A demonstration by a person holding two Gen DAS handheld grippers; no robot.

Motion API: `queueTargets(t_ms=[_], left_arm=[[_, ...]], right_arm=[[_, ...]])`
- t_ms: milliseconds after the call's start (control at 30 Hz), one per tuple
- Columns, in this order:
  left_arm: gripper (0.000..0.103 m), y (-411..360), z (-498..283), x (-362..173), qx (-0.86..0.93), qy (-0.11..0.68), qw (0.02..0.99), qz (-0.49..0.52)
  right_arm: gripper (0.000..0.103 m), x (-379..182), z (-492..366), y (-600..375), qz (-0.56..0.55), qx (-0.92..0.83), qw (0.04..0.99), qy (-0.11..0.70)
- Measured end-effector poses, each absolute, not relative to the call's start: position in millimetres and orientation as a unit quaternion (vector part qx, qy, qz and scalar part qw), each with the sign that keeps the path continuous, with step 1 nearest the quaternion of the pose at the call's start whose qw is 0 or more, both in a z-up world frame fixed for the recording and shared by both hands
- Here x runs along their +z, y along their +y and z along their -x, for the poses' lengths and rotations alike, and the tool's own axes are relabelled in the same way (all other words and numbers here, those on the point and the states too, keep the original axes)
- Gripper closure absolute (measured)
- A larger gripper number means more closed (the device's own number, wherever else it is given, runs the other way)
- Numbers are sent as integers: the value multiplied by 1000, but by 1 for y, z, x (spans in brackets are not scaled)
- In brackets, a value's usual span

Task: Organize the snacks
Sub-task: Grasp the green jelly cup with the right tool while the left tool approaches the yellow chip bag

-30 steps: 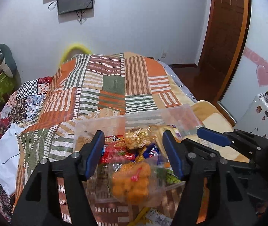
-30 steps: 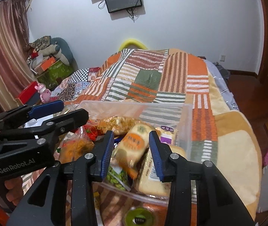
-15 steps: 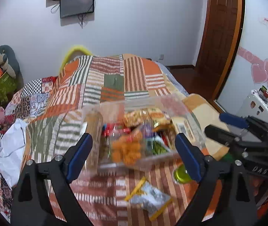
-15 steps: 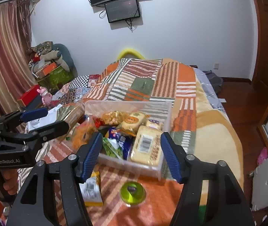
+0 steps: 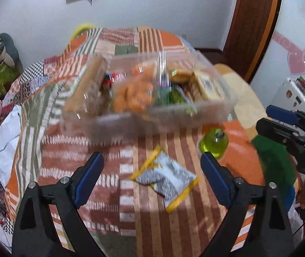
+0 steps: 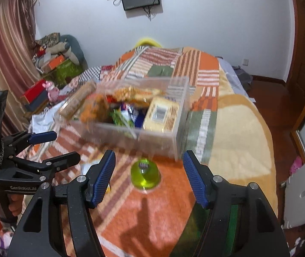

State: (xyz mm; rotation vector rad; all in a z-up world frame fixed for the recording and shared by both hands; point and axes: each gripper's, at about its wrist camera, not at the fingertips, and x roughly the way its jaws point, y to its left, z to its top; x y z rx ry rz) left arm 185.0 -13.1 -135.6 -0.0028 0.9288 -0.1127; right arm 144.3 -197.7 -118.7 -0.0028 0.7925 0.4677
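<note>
A clear plastic bin (image 5: 173, 117) full of snack packets stands on the striped bedspread; it also shows in the right wrist view (image 6: 158, 137). A grey and yellow snack packet (image 5: 166, 178) lies loose on the bedspread, between the fingers of my left gripper (image 5: 150, 175), which is open and empty above it. A green jelly cup (image 6: 145, 176) sits in front of the bin, between the fingers of my right gripper (image 6: 149, 174), which is open and empty. The cup also shows in the left wrist view (image 5: 213, 143).
The bed's patchwork cover (image 6: 173, 64) stretches behind the bin. A white bag (image 5: 2, 141) lies at the bed's left edge. Boxes and a stuffed toy (image 6: 56, 60) are piled by the curtain. A wooden door (image 5: 253, 21) is at right.
Both grippers have opened and pulled back from the bin, leaving their snacks in it. The loose packet and green cup have come into view in front of the bin.
</note>
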Motion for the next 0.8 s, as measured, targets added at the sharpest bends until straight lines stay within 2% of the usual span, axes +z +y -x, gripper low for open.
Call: queueTargets(t_ms=[433, 800], left_arm=[[11, -21, -197, -198, -70, 516, 853, 22], [7, -34, -210, -209, -91, 511, 855, 8]], right_arm=[[41, -160, -146, -194, 6, 224, 874, 432], [41, -174, -163, -179, 9, 229, 865, 446]])
